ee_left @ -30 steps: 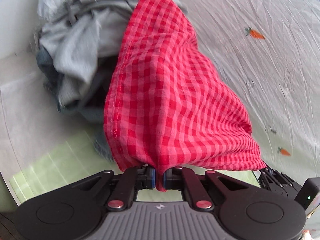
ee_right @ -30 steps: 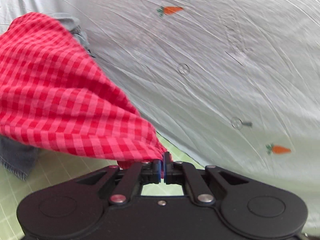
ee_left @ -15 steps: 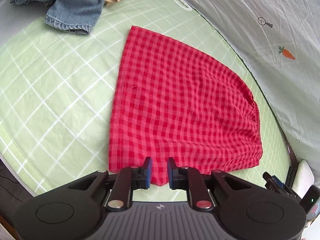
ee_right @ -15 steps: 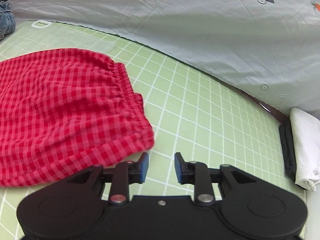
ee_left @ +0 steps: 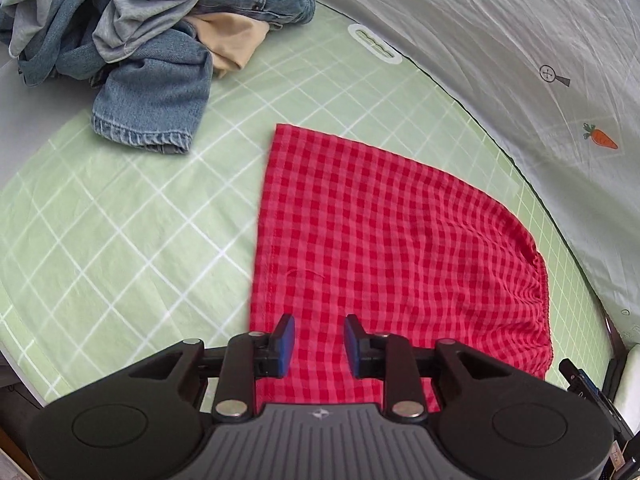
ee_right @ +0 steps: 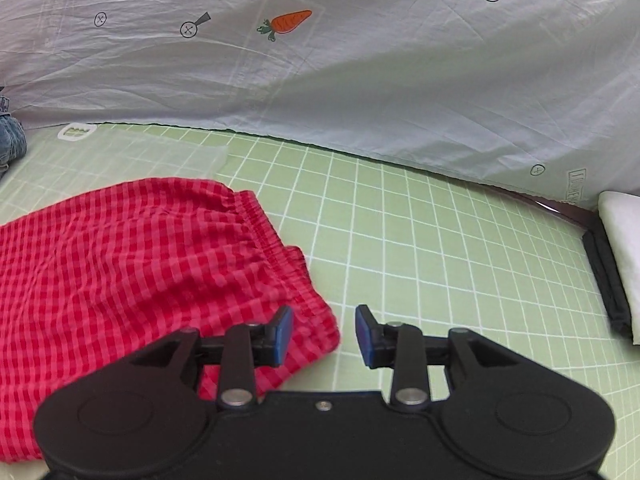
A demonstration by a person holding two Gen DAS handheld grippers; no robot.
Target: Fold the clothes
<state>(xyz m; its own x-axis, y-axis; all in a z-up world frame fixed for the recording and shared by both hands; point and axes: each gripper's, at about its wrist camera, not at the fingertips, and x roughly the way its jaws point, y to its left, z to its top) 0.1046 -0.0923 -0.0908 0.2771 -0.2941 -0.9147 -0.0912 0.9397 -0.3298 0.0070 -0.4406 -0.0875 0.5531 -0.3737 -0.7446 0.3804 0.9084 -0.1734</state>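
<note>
Red checked shorts lie flat on the green grid mat, waistband toward the right. They also show in the right wrist view, where the gathered waistband faces the mat's middle. My left gripper is open and empty, just above the shorts' near hem. My right gripper is open and empty, over the near waistband corner, its left finger above the cloth and its right finger above the bare mat.
A heap of jeans and grey and beige clothes lies at the mat's far left. A pale sheet with carrot prints borders the mat's far side. Folded white cloth on dark cloth sits at the right edge.
Both grippers held the shorts in the air, laid them flat on the mat and let go. Their jaws have opened wider since half a second ago.
</note>
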